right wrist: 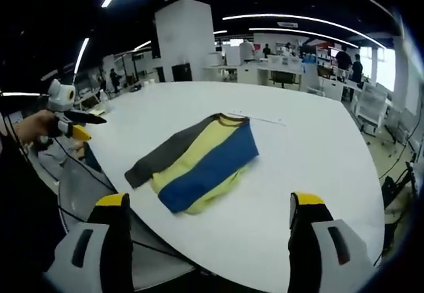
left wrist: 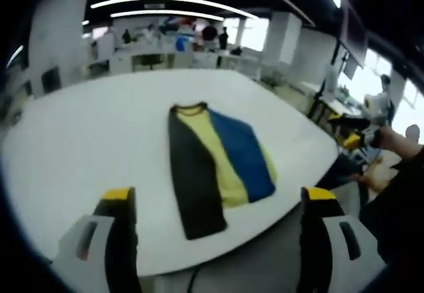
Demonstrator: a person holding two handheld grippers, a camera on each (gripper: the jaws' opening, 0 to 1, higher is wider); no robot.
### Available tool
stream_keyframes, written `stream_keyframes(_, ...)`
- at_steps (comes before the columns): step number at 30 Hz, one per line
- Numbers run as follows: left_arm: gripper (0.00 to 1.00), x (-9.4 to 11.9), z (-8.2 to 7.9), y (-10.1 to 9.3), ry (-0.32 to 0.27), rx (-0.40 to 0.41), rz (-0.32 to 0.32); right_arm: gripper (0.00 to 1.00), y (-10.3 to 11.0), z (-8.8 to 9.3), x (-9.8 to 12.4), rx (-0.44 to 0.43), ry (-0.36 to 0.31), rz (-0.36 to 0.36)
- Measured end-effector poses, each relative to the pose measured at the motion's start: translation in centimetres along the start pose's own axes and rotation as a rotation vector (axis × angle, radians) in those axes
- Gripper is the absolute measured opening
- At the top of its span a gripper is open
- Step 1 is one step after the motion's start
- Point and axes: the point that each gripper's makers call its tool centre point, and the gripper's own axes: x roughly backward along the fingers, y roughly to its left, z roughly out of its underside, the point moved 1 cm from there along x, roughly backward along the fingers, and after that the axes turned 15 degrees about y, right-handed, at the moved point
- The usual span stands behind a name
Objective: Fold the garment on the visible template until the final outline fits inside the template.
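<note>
A folded garment with dark grey, yellow and blue bands lies flat on the white table, near its front edge. My left gripper hovers over that edge, open, its yellow-tipped jaws wide apart and empty. A hand holds my right gripper off the table's right side. In the right gripper view the garment lies ahead on the table, collar pointing away. My right gripper is open and holds nothing. The left gripper is at the far left in a hand, apart from the cloth.
Beyond the table's curved front edge hang cables over the floor. Desks, white columns and people stand far behind. Bare tabletop surrounds the garment on all sides.
</note>
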Motion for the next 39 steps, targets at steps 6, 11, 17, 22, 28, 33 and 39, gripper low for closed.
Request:
stream_keyframes(6,0.99,0.0,0.0,0.1,0.0,-0.005,0.004,0.93,0.5,-0.2,-0.7,0.014,0.012,-0.006)
stream_keyframes(11,0.99,0.3,0.0,0.4,-0.019,0.031,0.016,0.83,1.2,-0.7,-1.3,0.036,0.011,-0.025)
stream_keyframes(17,0.99,0.3,0.4,0.6,-0.008,0.042,0.009,0.77,2.4,-1.3,-2.4,0.073,0.02,-0.053)
stream_keyframes(22,0.99,0.5,0.6,0.1,-0.024,0.087,0.044,0.72,3.6,-1.5,-3.9,0.106,0.041,-0.088)
stream_keyframes(28,0.98,0.5,1.5,0.1,-0.008,0.097,0.04,0.62,5.1,-2.1,-5.6,0.151,0.043,-0.136)
stream_keyframes(33,0.98,0.8,1.5,0.7,-0.035,0.159,0.052,0.47,6.7,-1.8,-7.9,0.215,0.095,-0.2)
stream_keyframes(39,0.97,0.2,2.5,1.8,-0.006,0.196,0.032,0.45,8.7,-1.6,-9.9,0.273,0.129,-0.254)
